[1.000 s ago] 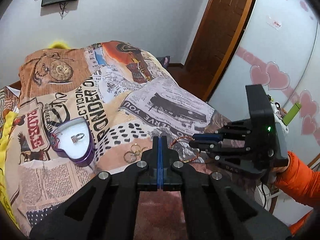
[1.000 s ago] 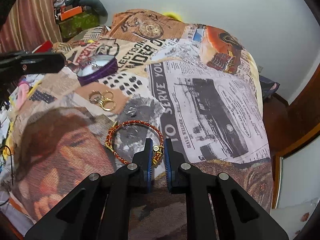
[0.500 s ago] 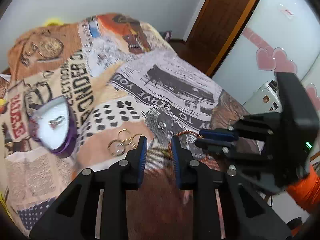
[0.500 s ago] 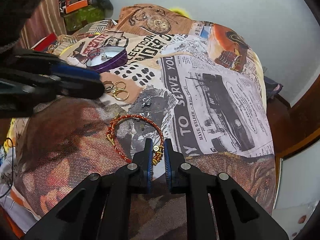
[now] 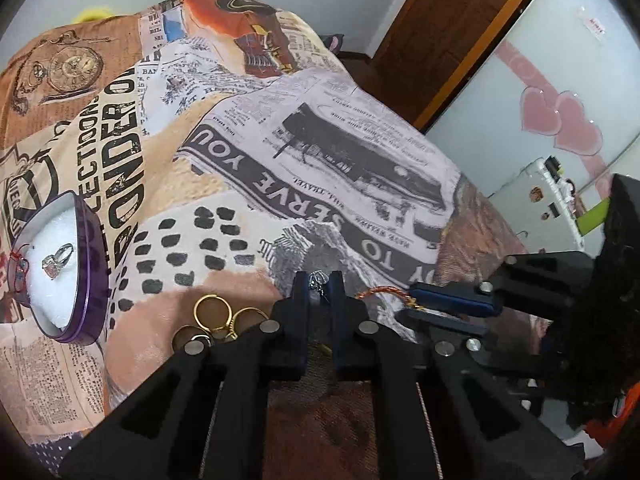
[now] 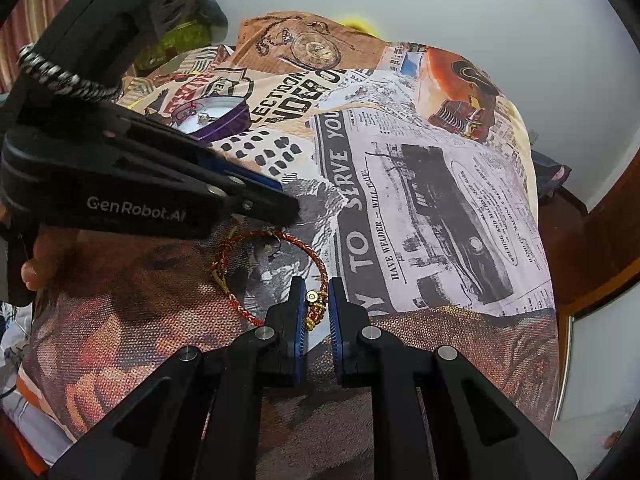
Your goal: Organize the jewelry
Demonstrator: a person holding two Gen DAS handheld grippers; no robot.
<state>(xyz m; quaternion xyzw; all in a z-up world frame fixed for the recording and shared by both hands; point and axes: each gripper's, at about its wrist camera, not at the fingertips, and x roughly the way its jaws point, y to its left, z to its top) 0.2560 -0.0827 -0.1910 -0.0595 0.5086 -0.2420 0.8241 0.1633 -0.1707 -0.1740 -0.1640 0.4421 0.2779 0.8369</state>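
A purple heart-shaped box (image 5: 82,280) with a white pad holds a silver ring (image 5: 56,260); it also shows in the right wrist view (image 6: 224,114). Gold rings (image 5: 214,316) lie on the printed bedspread. My left gripper (image 5: 319,280) is open, its fingers on either side of a small silver piece (image 5: 318,278). My right gripper (image 6: 313,300) is shut on the gold clasp of a red braided bracelet (image 6: 276,236), which lies on the bedspread. The left gripper (image 6: 280,204) hides the silver piece in the right wrist view.
The bed's printed cover (image 5: 320,152) slopes away to a wooden door (image 5: 452,32) and a white wardrobe with pink hearts (image 5: 560,124). Clutter sits beyond the bed's left side (image 6: 180,40).
My left gripper opened and moved forward and down over the small silver piece. My right gripper stayed shut on the bracelet clasp, with the bracelet barely shifted.
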